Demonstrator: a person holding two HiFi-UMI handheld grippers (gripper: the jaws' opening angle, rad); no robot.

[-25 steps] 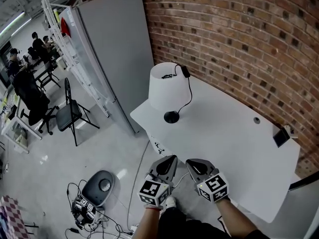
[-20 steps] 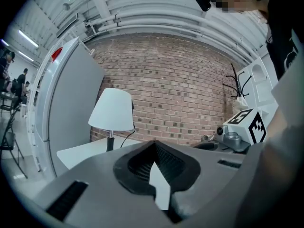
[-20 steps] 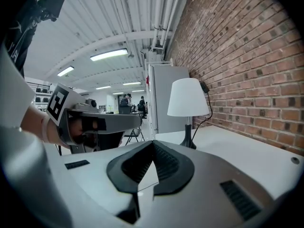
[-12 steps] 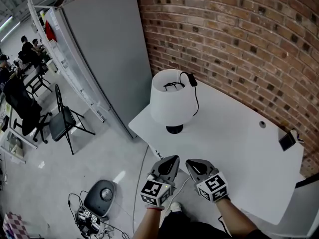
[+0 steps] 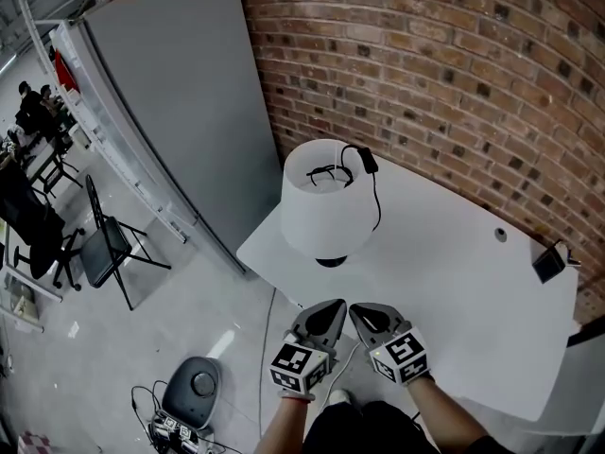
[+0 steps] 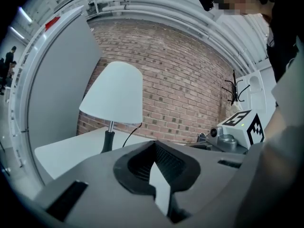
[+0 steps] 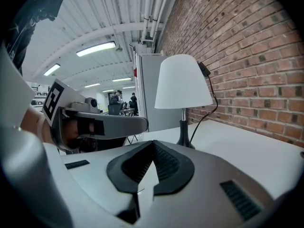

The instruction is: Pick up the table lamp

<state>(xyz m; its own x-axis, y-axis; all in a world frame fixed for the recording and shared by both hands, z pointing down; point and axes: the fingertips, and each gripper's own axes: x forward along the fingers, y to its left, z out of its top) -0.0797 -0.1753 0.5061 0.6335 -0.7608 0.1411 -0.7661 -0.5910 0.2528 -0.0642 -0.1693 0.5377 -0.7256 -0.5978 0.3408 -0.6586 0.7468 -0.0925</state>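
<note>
Contact has not been made yet. The table lamp (image 5: 326, 206) stands upright near the left corner of the white counter (image 5: 454, 291), at the centre of the head view. Its shade hides most of the dark base, and its black cord (image 5: 376, 197) trails down the right side.

The left hand-held gripper (image 5: 324, 312) and the right hand-held gripper (image 5: 366, 314) sit side by side at bottom centre, short of the counter's near edge. Both aim at the lamp, each with its jaws pressed together on nothing. This is probably because the approach is still under way, so there is no reason to spread them yet. Both gripper views show a slim stem between shade and base, which looks like the likeliest hold.

Against a second ago, the lamp lies lower in the head view and closer to the grippers. Its base has slipped under the shade, while the grippers keep their paired pose.
</note>
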